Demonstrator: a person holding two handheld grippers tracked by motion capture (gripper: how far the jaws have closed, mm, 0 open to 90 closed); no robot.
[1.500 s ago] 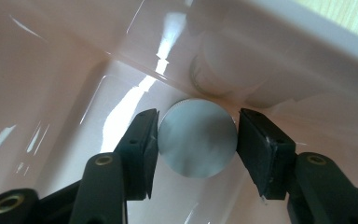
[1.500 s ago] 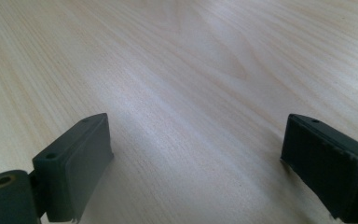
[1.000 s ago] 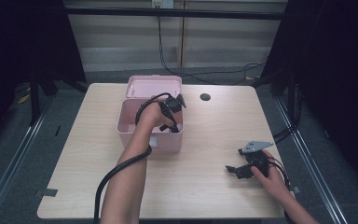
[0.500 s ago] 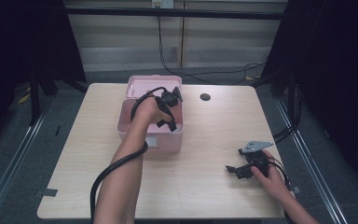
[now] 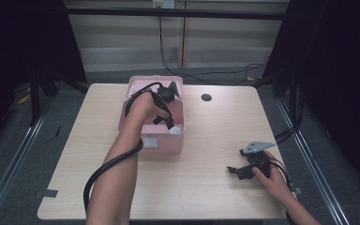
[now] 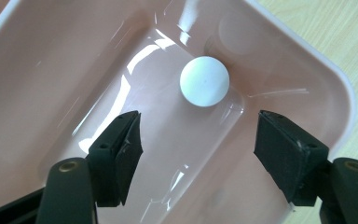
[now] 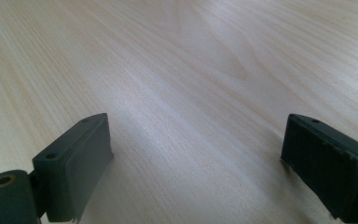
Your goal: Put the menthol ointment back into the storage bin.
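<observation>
Overhead, the high view shows a pale wooden worktop (image 5: 98, 140) with a pink plastic box (image 5: 178, 136) standing toward its far middle, the hinged lid (image 5: 136, 84) thrown back behind it. The left hand-held gripper (image 5: 168, 123) hangs over the open box, pointing down into it, with its black cable (image 5: 108, 166) looping along the person's forearm. A white ball (image 5: 175, 130) lies inside the box near the front right corner, just below the gripper's tips. A small dark round mark (image 5: 206, 97) sits on the worktop to the right of the box. Well apart, near the front right edge, the right hand-held gripper (image 5: 238, 170) rests low on the worktop in the person's right hand (image 5: 274, 180), jaws pointing left.

Next, the left gripper view looks straight down into the box (image 6: 51, 70). The left hand-held gripper (image 6: 198, 144) is released: its jaws have just been opening, and they stand parted with nothing between them. The ball (image 6: 204, 81) sits free on the glossy pink floor beyond the pads, close to the box's rounded corner, touching neither jaw.

Lastly, the right gripper view shows the right hand-held gripper (image 7: 196, 158) released as well, its two black jaws spread wide over bare wood grain of the worktop (image 7: 191, 60), with nothing held.
</observation>
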